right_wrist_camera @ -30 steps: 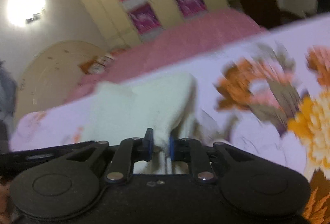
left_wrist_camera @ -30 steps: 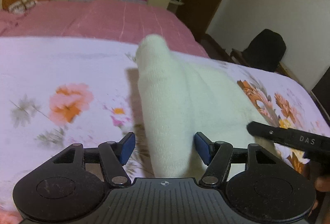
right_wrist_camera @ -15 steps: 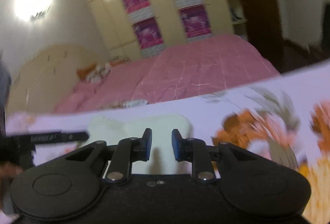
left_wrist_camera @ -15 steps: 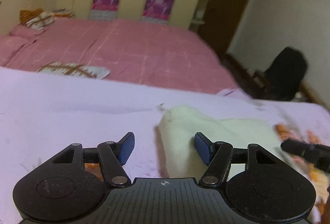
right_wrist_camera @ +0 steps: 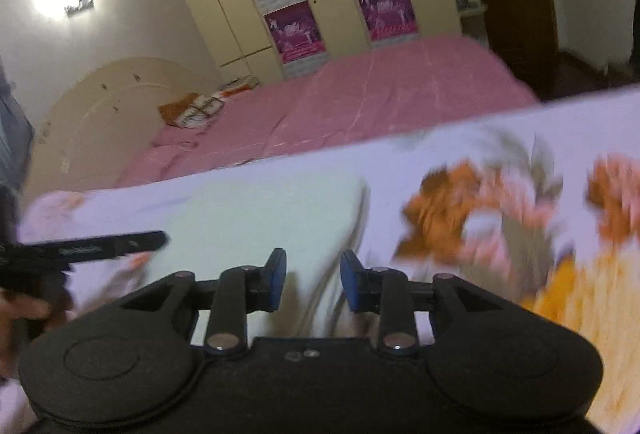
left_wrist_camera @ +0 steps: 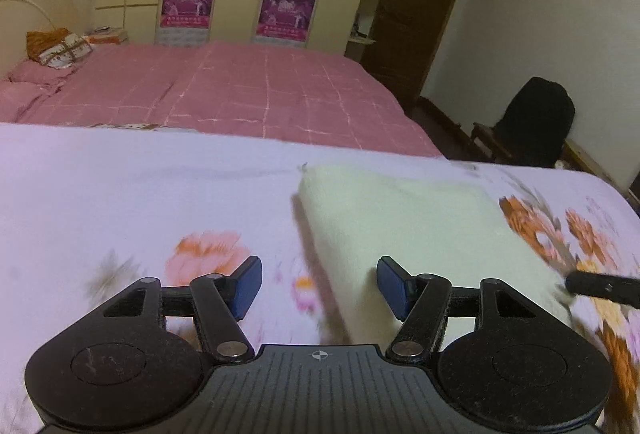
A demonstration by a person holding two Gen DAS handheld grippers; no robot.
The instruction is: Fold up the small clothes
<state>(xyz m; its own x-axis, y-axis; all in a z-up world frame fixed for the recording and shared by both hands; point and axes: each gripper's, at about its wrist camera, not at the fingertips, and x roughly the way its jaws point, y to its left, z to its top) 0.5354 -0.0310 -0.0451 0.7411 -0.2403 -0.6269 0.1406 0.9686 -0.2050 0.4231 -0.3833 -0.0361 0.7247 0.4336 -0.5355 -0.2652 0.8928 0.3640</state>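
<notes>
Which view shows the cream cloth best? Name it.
The left wrist view: the folded cream cloth lies sharp, both far corners visible. The right wrist view shows cloth too, but blurred and partly hidden behind the jaws.

Floral lilac sheet (left_wrist_camera: pixel 120 194) covers near surface; cream folded garment (left_wrist_camera: pixel 420 218) lies flat on it.

- Our left gripper (left_wrist_camera: pixel 319 287) points forward and down, jaws wide apart, blue pads (left_wrist_camera: pixel 249 286) clamping nothing
- Our right gripper (right_wrist_camera: pixel 313 285) is angled down too and rolled a bit, jaws have just been opening, gap narrow, nothing pinched between the pads (right_wrist_camera: pixel 276 284)
- From the right wrist view, our left gripper's finger juts in at the left edge, with our hand (right_wrist_camera: pixel 22 312) behind it, blurred
</notes>
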